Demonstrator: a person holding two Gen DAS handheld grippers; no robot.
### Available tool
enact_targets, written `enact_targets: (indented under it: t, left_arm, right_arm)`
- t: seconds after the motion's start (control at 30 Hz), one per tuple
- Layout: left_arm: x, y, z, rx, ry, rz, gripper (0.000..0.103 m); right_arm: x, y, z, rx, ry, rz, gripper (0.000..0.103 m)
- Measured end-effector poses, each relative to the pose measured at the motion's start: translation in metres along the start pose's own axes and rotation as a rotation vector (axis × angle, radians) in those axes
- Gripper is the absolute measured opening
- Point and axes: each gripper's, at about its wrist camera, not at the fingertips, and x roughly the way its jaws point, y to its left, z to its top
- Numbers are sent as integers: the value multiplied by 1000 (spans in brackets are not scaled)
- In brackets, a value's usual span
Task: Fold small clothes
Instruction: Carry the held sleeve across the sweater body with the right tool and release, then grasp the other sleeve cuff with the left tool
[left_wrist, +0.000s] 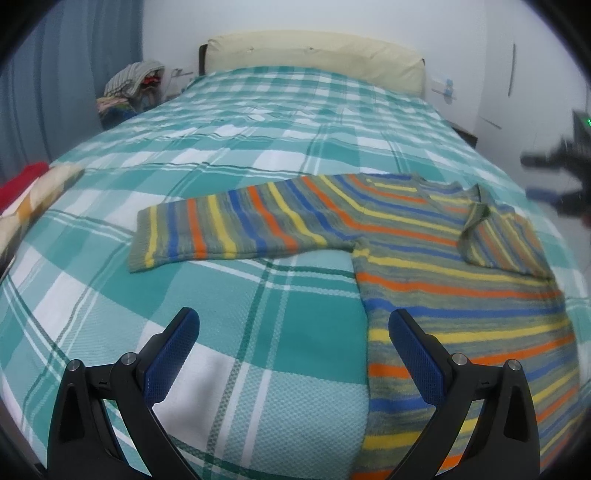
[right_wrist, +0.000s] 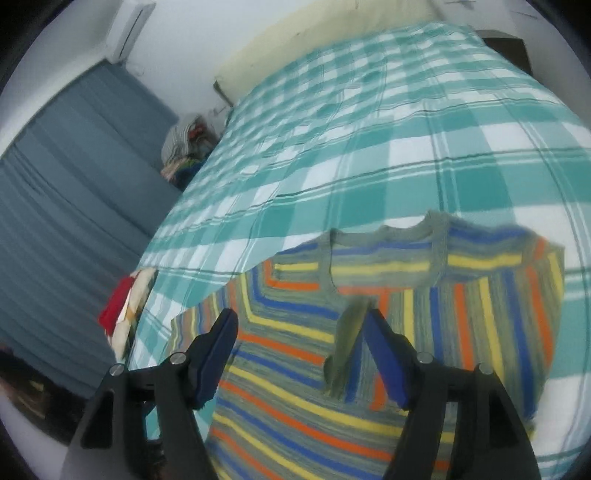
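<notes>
A striped sweater (left_wrist: 424, 236) lies flat on the bed (left_wrist: 258, 122), near the bed's front edge and toward its right side. One sleeve (left_wrist: 221, 229) is stretched straight out toward the left edge of the bed. The other sleeve (right_wrist: 480, 314) is already folded in over the body of the sweater, which makes that side neat and narrow. The left tongs (left_wrist: 293, 332) hang just above the bed cover at the front edge, beside the bottom of the sweater. They are wide open and hold nothing. The right tongs (right_wrist: 301, 321) are over the middle of the sweater, near the end of the folded sleeve. They are also wide open, and no cloth is pinched in them. It looks like the folded sleeve has been let go so it can rest there. The long sleeve on the left is probably the next part to fold in, and the left tongs are on the right side for that. A pile of other clothes (left_wrist: 133, 85) sits off the far left corner of the bed, out of the way.
</notes>
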Motion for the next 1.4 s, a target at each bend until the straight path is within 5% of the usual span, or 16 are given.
enact_targets:
  t: [0.13,0.2,0.3,0.53,0.9,1.4]
  left_arm:
    - [0,-2,2,-3,-1,-12,102]
    - [-1,-6,1,8,-6,-11,102]
    - [-1,-12,-1,38,-13,3,102]
    - [0,-21,-7,94,-23,46,102]
    - [0,-19,-8,78,-24,42,102]
    - [0,-21,-6,94,-10,46,102]
  right_arm:
    - [-31,23,-32,-170,-108,-316,72]
    - [-54,40,-56,-255,-172,-468,81]
    - [-84,54,-77,-333,-257,-608,90]
    - [-125,67,-101,-343,-327,-706,90]
    - [-128,75,-118,-379,-342,-815,90]
    - [-125,72,-121,-391,-337,-858,90]
